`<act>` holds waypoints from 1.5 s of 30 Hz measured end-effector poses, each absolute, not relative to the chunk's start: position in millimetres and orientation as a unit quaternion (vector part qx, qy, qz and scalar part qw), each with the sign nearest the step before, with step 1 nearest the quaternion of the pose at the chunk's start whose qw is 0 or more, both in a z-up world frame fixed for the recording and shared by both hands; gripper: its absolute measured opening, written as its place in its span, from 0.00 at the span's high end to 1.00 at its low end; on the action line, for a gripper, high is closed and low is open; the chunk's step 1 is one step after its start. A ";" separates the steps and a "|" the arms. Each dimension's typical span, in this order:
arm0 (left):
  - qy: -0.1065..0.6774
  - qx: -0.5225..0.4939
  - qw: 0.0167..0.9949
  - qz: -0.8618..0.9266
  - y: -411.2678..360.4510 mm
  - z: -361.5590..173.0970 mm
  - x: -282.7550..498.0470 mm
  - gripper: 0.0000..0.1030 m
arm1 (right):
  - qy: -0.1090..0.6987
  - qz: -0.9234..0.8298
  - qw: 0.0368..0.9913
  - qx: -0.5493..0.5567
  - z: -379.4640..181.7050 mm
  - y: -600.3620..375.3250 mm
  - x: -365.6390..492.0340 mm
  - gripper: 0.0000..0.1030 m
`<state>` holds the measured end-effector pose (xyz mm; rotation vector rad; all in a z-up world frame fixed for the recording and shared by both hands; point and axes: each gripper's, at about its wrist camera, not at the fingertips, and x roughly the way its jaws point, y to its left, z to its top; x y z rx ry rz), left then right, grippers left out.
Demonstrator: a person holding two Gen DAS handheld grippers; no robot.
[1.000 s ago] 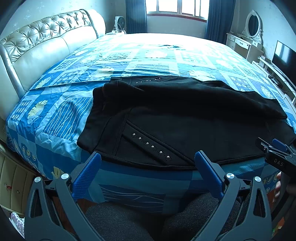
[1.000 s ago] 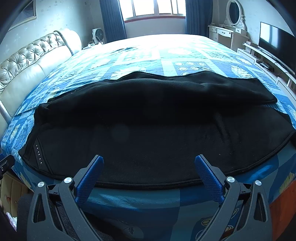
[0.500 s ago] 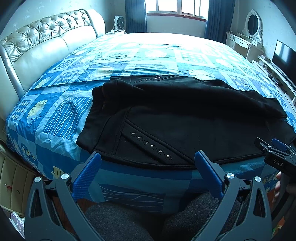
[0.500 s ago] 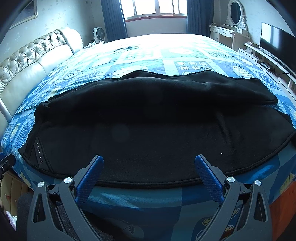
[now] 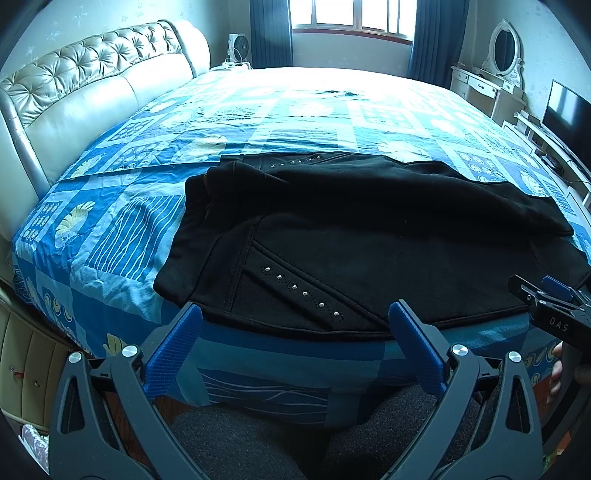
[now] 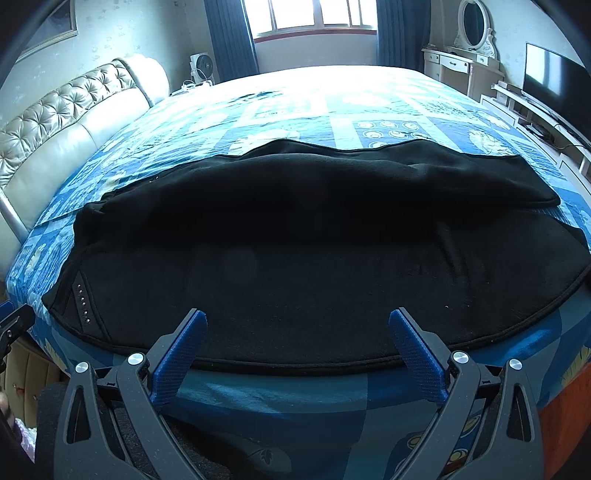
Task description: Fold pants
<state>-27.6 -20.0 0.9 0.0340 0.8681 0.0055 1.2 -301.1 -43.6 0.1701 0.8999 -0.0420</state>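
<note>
The black pants [image 5: 369,236] lay flat on the bed [image 5: 295,110], near its front edge. The left gripper [image 5: 295,332] and right gripper [image 6: 297,338] had their fingers spread wide, holding nothing.

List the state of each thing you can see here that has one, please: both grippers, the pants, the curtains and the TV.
Left gripper: open, empty, held short of the pants.
Right gripper: open, empty, at the near edge of the pants.
Pants: spread on the bed, one leg laid over the other, not yet folded further.
Curtains: drawn apart.
TV: screen dark.
</note>
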 end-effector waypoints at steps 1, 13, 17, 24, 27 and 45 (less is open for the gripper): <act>0.420 0.017 0.907 0.002 -19.6 1.0 -27.3 0.02 | 0.435 -0.015 0.896 0.087 -41.2 -303.4 2.1 0.04; 0.429 0.007 0.903 -0.002 -12.0 -7.8 -20.0 0.02 | 0.343 0.013 0.925 0.160 38.3 -493.7 -10.6 0.04; 0.430 -0.005 0.902 0.018 -4.8 -12.4 -14.5 0.02 | 0.349 -0.068 0.915 0.190 29.2 -615.6 -25.2 0.05; 0.445 -0.028 0.893 0.066 7.8 -20.3 2.6 0.02 | 0.381 -0.168 0.850 0.323 -43.9 -756.9 -36.8 0.16; 0.452 -0.035 0.887 0.084 10.2 -24.9 6.5 0.02 | 0.414 -0.149 0.834 0.333 -70.3 -766.1 -20.3 0.51; 0.460 -0.022 0.881 0.107 12.5 -35.0 34.4 0.02 | 0.498 -0.175 0.838 0.137 -80.9 -751.7 41.8 0.85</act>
